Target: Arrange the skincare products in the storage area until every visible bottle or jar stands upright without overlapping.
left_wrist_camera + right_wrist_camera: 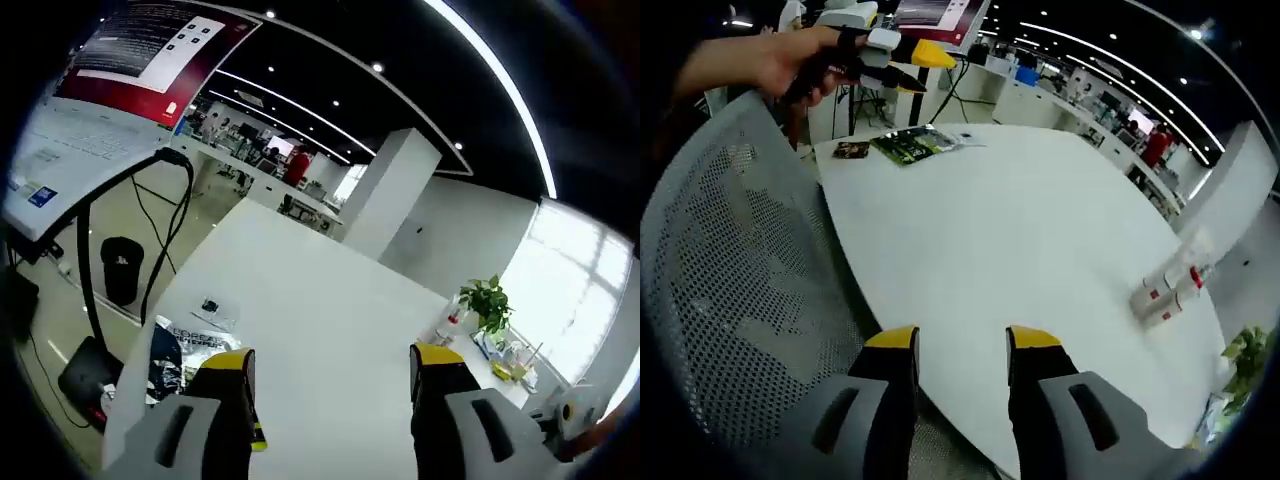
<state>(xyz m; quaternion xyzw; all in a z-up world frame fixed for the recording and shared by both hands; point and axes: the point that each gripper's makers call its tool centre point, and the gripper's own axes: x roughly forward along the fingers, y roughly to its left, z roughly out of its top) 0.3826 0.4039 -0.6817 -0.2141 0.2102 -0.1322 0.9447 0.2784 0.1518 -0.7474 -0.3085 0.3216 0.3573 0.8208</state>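
Lying unreadable, bottles (1168,288) on white table (1020,210); both grippers' jaws apart, empty.

Two small white plastic skincare bottles with red markings (1170,283) are seen in the right gripper view, near the far right edge of the large white table (1020,230). They are laid on their sides rather than stood upright, side by side and touching or nearly so, with their red-tipped ends pointed toward the table's edge. Their labels are too small to be read. They are set well apart from the flat dark and green packets (902,146) left at the table's opposite end.
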